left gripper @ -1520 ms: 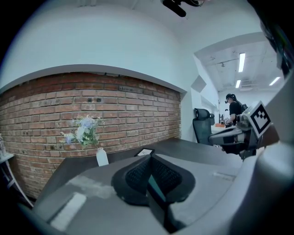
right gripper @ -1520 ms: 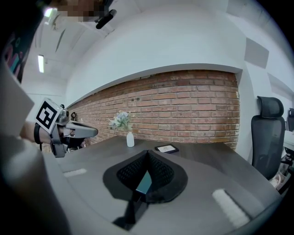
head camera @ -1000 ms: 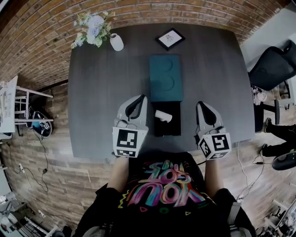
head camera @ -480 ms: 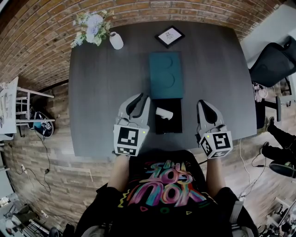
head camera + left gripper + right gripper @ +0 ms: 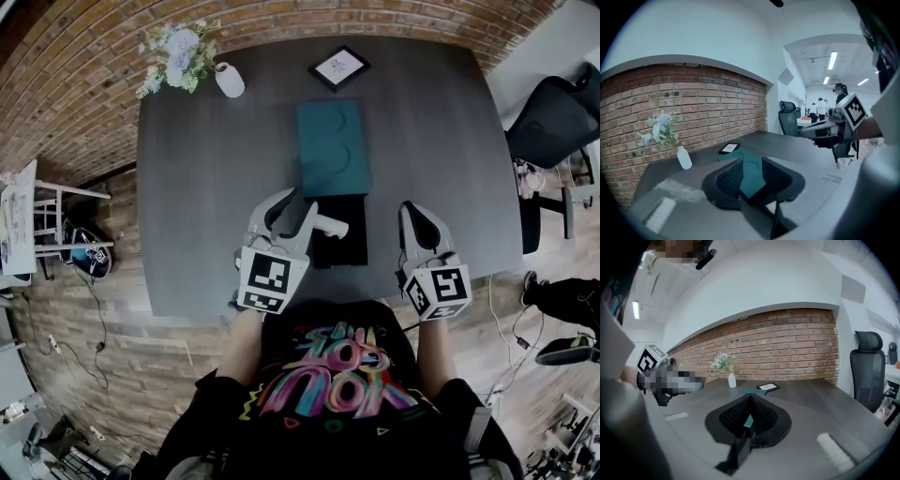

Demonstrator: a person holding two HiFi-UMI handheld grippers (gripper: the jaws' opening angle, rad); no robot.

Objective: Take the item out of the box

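Now at the reach step, judging by the pose: left gripper (image 5: 296,202) poised at the left edge of the open black box (image 5: 354,249) near the table's (image 5: 202,202) front edge, fingers (image 5: 723,180) just opened partway with nothing between them (only the teal lid (image 5: 333,148) visible beyond). Not yet grasped: the white item (image 5: 330,225), lying inside the box. Off to the right, right gripper (image 5: 413,206) with fingers pressed together. Next, probably: straddle the item, pinch, lift clear.

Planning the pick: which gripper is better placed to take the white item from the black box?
Left, probably. The left gripper is at the black box, beside the white item, its jaws have just been opening, nothing between them. The right gripper is shut, apart from the box.
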